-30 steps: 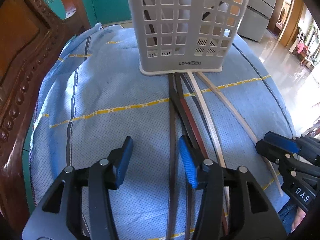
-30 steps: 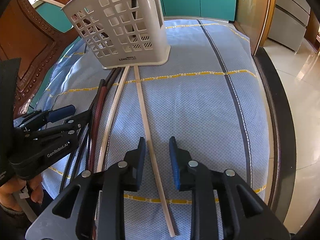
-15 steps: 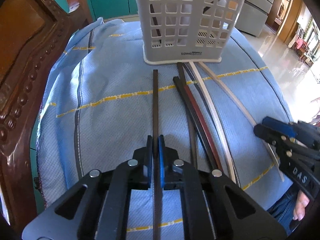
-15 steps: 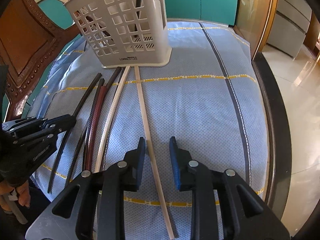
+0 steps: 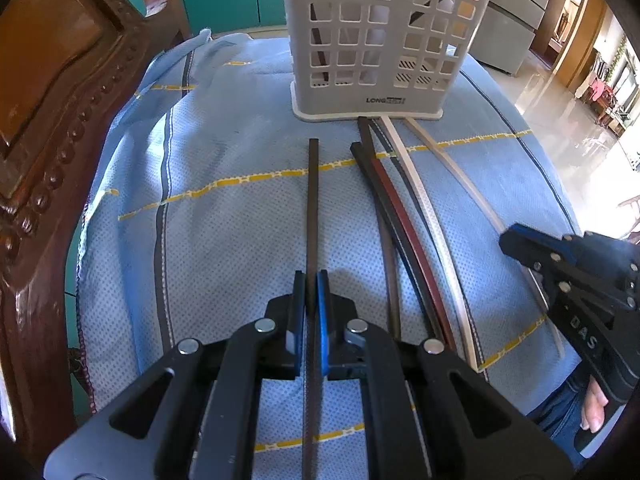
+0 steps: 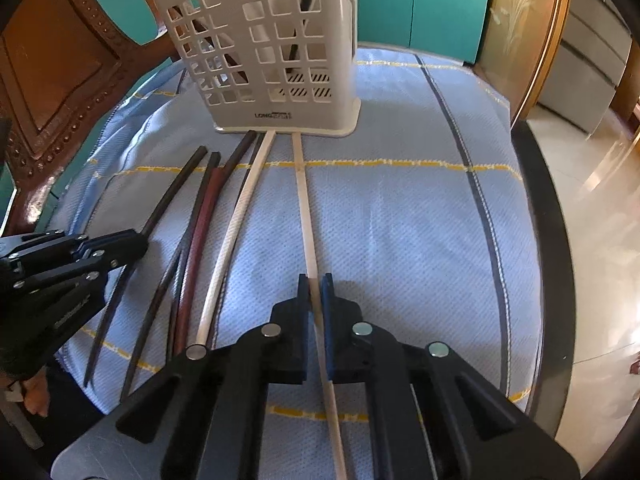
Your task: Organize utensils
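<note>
A white lattice utensil basket [image 5: 384, 36] stands at the far end of a blue cloth [image 5: 224, 216]; it also shows in the right wrist view [image 6: 276, 52], with a few sticks inside. Several chopsticks lie in a row in front of it. My left gripper [image 5: 311, 292] is shut on a dark brown chopstick [image 5: 313, 200], which points at the basket. My right gripper [image 6: 316, 292] is shut on a pale wooden chopstick [image 6: 304, 200]. Between them lie dark, reddish [image 6: 200, 224] and white [image 6: 236, 216] chopsticks.
A carved wooden chair back [image 5: 52, 92] rises along the left. The table's dark rim [image 6: 556, 240] drops to a shiny floor on the right. Teal cabinets [image 6: 420, 0] stand behind the basket.
My left gripper closed on the dark brown chopstick and shifted it left, apart from the others. My right gripper, open around the pale chopstick, has now shut on it.
</note>
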A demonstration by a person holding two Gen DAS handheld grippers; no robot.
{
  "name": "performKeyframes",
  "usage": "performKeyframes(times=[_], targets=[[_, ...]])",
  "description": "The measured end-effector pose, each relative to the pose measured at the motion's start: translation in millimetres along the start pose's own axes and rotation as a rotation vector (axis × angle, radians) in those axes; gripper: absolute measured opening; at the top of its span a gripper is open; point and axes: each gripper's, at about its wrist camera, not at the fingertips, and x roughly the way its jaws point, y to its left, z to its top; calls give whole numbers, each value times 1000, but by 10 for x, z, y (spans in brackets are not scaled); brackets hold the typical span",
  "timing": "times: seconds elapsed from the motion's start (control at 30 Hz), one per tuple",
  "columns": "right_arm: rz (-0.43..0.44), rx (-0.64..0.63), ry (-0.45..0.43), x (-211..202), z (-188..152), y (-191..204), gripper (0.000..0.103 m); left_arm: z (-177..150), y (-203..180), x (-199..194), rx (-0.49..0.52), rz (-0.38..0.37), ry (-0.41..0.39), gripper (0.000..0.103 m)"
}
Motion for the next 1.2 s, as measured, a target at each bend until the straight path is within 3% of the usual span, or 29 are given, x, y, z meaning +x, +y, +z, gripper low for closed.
performKeyframes(times=[0.4, 0.63, 0.9, 1.2], targets=[[-3, 0, -1, 17, -4, -26, 7, 54, -52, 38, 6, 51, -33, 9], [17, 13, -5, -39, -28, -84, 6, -85, -91, -84, 22, 35, -27, 7], [-3, 78, -15, -171, -97, -427, 6, -363, -35, -225, 21, 10, -20, 7], [2, 70, -7, -126, -98, -406, 7, -333, -7, -201, -4, -1, -16, 7]])
